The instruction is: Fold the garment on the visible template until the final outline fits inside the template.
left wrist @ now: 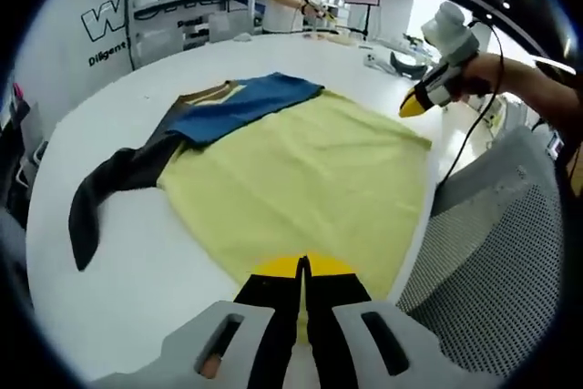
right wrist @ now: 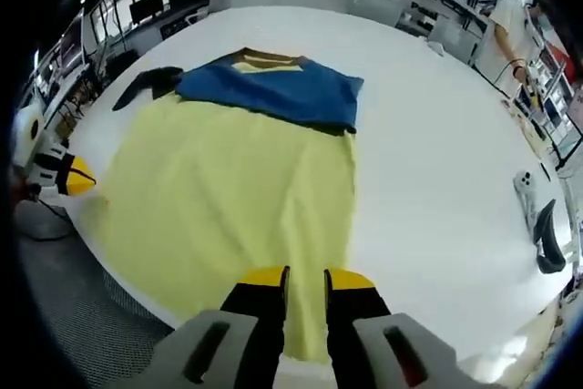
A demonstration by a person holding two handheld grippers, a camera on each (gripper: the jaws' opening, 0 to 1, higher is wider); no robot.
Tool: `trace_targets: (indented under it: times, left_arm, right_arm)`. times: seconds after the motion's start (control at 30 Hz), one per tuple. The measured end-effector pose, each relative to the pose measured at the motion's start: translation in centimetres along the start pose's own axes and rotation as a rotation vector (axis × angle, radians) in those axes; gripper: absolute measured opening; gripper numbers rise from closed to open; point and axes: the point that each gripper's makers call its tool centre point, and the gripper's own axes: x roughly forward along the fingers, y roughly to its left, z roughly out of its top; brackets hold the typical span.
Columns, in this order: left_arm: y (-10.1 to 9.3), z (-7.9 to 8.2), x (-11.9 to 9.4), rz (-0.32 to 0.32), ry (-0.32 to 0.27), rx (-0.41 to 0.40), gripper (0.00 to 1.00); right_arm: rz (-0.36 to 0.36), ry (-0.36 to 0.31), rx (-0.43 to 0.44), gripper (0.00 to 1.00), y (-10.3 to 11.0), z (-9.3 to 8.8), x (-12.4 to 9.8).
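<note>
A plain pale-yellow cloth template (right wrist: 228, 198) lies on a glossy white round table (right wrist: 428, 161). The folded fabric garment (right wrist: 273, 88) on it is solid royal blue, with tan and brown stripes at the neckline and a black sleeve (left wrist: 109, 184). Both grippers (left wrist: 302, 272) (right wrist: 305, 280) have black jaws with yellow tips.

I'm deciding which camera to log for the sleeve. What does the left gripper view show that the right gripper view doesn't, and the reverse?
Left gripper view: the garment's dark sleeve trailing full length across the white table, and the grey mesh chair back. The left gripper's jaws are together.

Right gripper view: a phone and a dark object near the table edge. The right gripper's jaws are apart.

Both: the yellow template with the blue garment lying across its far end.
</note>
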Motion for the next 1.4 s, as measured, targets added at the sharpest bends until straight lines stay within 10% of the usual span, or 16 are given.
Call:
trace_targets:
  times: [0.8, 1.4]
  left_arm:
    - [8.1, 2.8, -3.4, 0.268, -0.197, -0.060, 0.00]
    - [14.7, 1.6, -2.8, 0.381, -0.120, -0.043, 0.09]
  right_arm:
    - [0.054, -0.212, -0.043, 0.17, 4.6, 5.5, 0.2]
    - [0.116, -0.320, -0.101, 0.28, 8.2, 8.5, 0.6]
